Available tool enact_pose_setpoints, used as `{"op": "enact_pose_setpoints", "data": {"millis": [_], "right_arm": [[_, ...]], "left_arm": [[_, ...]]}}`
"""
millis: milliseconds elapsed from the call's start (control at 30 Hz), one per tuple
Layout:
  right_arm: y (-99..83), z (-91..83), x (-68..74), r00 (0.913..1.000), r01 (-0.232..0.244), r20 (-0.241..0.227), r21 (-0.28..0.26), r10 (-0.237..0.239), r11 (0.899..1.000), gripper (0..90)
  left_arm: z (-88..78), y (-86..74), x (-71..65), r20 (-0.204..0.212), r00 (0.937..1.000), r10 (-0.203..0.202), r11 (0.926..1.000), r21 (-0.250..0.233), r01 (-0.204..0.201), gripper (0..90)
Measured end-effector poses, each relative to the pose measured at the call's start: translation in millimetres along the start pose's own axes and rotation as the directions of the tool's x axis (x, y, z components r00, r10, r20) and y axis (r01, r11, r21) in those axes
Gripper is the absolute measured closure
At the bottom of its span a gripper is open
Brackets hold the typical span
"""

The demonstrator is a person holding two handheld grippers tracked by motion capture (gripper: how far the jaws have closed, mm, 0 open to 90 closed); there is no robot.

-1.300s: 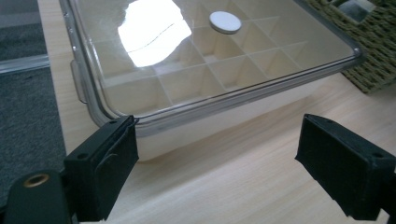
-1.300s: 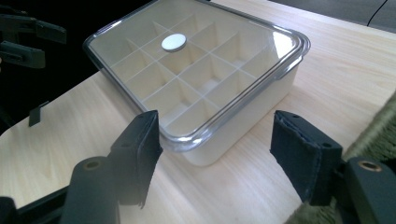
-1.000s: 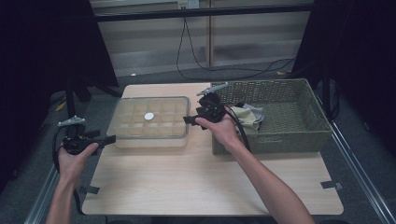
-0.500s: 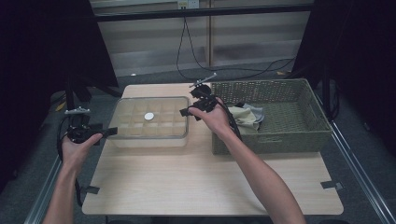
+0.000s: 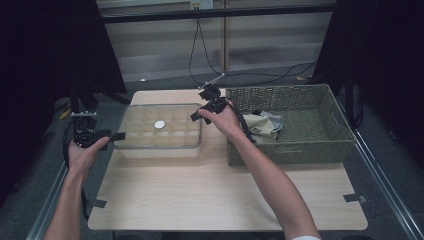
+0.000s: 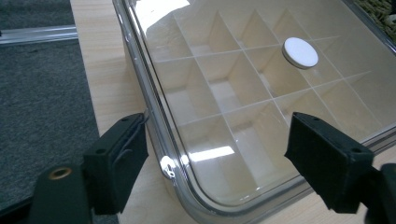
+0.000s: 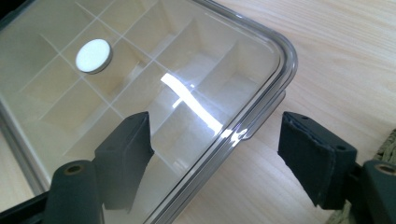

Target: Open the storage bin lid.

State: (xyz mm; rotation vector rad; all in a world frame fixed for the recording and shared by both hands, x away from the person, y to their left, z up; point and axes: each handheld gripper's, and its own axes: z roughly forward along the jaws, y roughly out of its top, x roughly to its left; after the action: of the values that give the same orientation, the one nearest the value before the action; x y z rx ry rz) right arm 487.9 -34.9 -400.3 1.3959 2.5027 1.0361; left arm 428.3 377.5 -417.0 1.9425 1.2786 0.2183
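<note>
A clear, shallow plastic organiser box with a transparent lid [image 5: 159, 131] and a grid of pale dividers inside sits on the light wooden table [image 5: 225, 195], left of centre and towards the far side. A small white round disc [image 5: 159, 124] lies on the middle of the lid.

The left gripper [image 5: 116, 136] is held at the box's left edge, near its near-left corner. In the left gripper view its black jaws stand spread, one over the bare table outside the rim and the other over the lid [image 6: 261, 93], straddling the rounded corner without pressing on it; they have just been closing a little, with the box's corner between them.

The right gripper [image 5: 197, 116] is at the box's far-right corner. In the right gripper view its jaws are also spread wide, one above the lid [image 7: 140, 70] and one above the table beside the rim, and they have just been opening further, with the corner between them and no pad pressing on it.

To the right of the box, just beside it, stands a green-grey woven rectangular basket [image 5: 330, 145] holding crumpled beige and grey cloths [image 5: 265, 125].
</note>
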Motion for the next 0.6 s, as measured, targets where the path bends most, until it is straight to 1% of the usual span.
{"op": "enact_pose_setpoints", "data": {"millis": [33, 67, 133, 167, 200, 233, 267, 300, 333, 367, 400, 433, 467, 500, 533, 567, 600], "right_arm": [[1.3, 1.4, -0.3, 1.0, -0.002, 0.002, 0.005, 0.002, 1.0, 24.8], [3.2, 4.6, -0.7, 1.0, -0.004, 0.002, 0.015, 0.004, 1.0, 24.5], [3.7, 6.8, -1.0, 1.0, 0.0, 0.008, 0.02, 0.0, 1.0, 24.5], [4.2, 8.7, -1.5, 0.9999, -0.001, 0.011, 0.03, 0.0, 1.0, 24.1], [4.0, 13.5, -2.8, 0.9998, -0.018, 0.012, 0.048, 0.018, 0.999, 23.0], [4.1, 15.5, -3.7, 0.9997, -0.021, 0.017, 0.066, 0.02, 0.998, 22.1], [4.8, 16.2, -3.3, 0.9994, -0.027, 0.023, 0.072, 0.025, 0.997, 21.7], [4.8, 16.2, -3.3, 0.9994, -0.027, 0.023, 0.072, 0.025, 0.997, 21.7], [7.1, 16.5, -1.9, 0.999, -0.017, 0.043, 0.061, 0.014, 0.998, 20.8], [7.1, 16.5, -1.9, 0.999, -0.017, 0.043, 0.061, 0.014, 0.998, 20.8], [10.0, 19.8, -1.6, 0.9984, -0.01, 0.056, 0.069, 0.006, 0.998, 19.3], [10.0, 19.8, -1.6, 0.9984, -0.01, 0.056, 0.069, 0.006, 0.998, 19.3], [11.0, 22.4, -1.7, 0.9986, -0.011, 0.053, 0.078, 0.007, 0.997, 19.2], [12.2, 25.6, -1.3, 0.998, -0.016, 0.062, 0.089, 0.011, 0.996, 19.1], [13.0, 29.9, -1.3, 0.9976, -0.021, 0.067, 0.095, 0.015, 0.995, 19.9], [13.1, 31.7, -1.6, 0.998, -0.028, 0.059, 0.096, 0.022, 0.995, 20.9], [13.0, 33.5, -1.9, 0.9978, -0.032, 0.06, 0.098, 0.026, 0.995, 20.9]], "left_arm": [[1.2, 1.0, -0.1, -0.007, 0.9999, -0.008, 1.0, -0.003, 0.008, 20.7], [2.7, 3.8, 2.0, -0.029, 0.9996, -0.006, 1.0, 0.004, 0.006, 17.2], [3.5, 5.1, 3.5, -0.037, 0.9993, -0.002, 0.9999, 0.011, 0.002, 16.1], [3.9, 6.4, 4.8, -0.034, 0.9994, -0.006, 0.9998, 0.02, 0.007, 16.1], [5.3, 9.1, 7.4, -0.039, 0.9992, -0.01, 0.9998, 0.015, 0.011, 16.3], [5.6, 10.3, 8.5, -0.035, 0.9993, -0.009, 0.9998, 0.018, 0.01, 17.8], [6.9, 11.6, 9.1, -0.031, 0.9994, -0.015, 0.9997, 0.017, 0.016, 19.0], [6.9, 11.6, 9.1, -0.031, 0.9994, -0.015, 0.9997, 0.017, 0.016, 20.7], [10.2, 14.2, 9.5, -0.013, 0.9995, -0.028, 0.9993, 0.024, 0.028, 21.3], [10.2, 14.2, 9.5, -0.013, 0.9995, -0.028, 0.9993, 0.024, 0.028, 21.2], [11.1, 15.9, 10.1, -0.01, 0.9999, -0.011, 0.9988, 0.048, 0.011, 21.2], [12.7, 17.1, 9.6, -0.016, 0.9999, -0.006, 0.9985, 0.055, 0.007, 21.2], [14.5, 18.2, 9.5, -0.013, 0.9999, -0.01, 0.9983, 0.056, 0.011, 21.1], [15.1, 18.8, 10.0, -0.014, 0.9999, -0.011, 0.9981, 0.06, 0.011, 20.6], [16.1, 19.6, 11.0, -0.012, 0.9997, -0.023, 0.998, 0.059, 0.023, 19.6], [16.6, 19.7, 12.3, -0.012, 0.9997, -0.024, 0.9979, 0.06, 0.024, 19.7], [17.2, 19.7, 13.1, -0.012, 0.9994, -0.033, 0.9975, 0.061, 0.034, 19.7]]}}
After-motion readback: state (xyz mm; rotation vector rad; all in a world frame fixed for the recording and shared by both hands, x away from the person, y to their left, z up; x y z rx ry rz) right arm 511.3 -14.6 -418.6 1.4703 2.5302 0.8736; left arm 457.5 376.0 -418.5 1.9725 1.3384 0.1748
